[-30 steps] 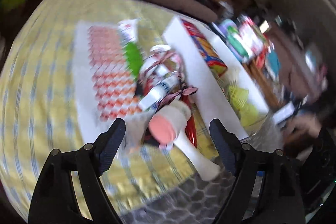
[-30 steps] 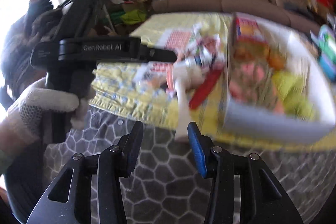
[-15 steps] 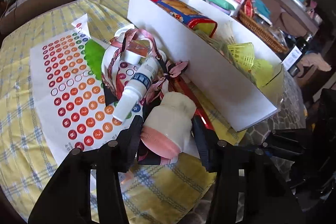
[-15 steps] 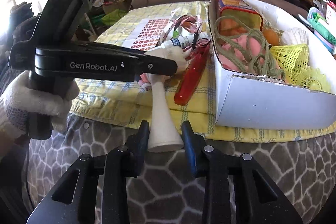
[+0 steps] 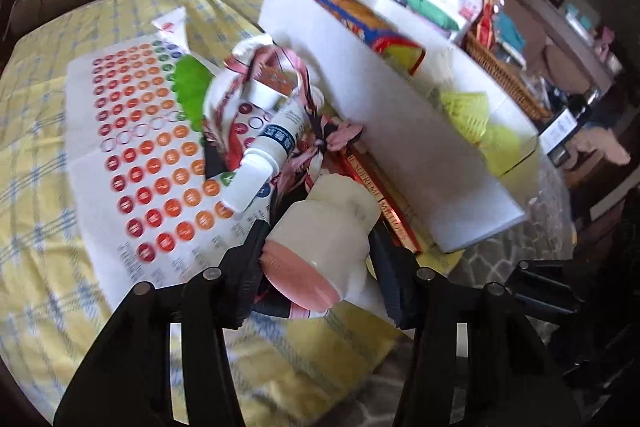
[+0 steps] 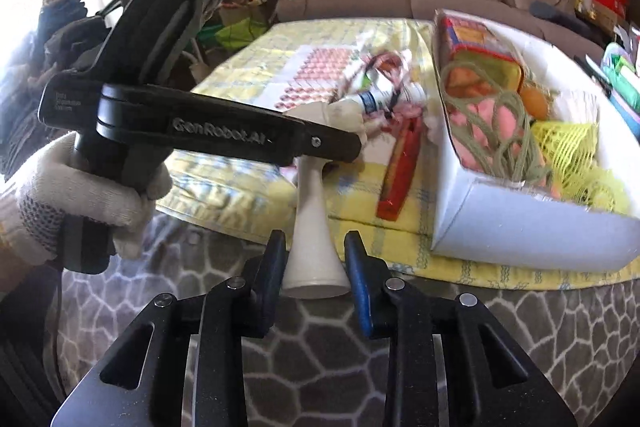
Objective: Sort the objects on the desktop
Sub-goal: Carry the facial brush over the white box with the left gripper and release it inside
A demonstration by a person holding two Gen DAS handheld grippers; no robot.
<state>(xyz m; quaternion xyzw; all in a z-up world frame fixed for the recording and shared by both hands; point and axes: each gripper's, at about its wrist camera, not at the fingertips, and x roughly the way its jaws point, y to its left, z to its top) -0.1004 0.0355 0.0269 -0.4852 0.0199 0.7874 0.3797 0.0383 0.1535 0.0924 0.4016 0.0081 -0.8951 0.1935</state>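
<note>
Both grippers on the white brush point(image 5: 324, 227): left gripper point(image 5: 316, 259) pinching its head, right gripper point(image 6: 316, 259) clamped on handle base, at table edge. White box point(image 6: 520, 227) already holds tin, rope, shuttlecocks; bottle point(image 5: 272, 143), red stick point(image 6: 400, 163), sticker sheet point(image 5: 132, 131) left outside

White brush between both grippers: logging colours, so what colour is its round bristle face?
Pink, on the brush; clearest in the left wrist view.

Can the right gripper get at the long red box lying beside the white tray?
Probably not yet: the right gripper is clamped on the cream brush handle; the red box lies uncovered beyond, beside the tray.
</note>
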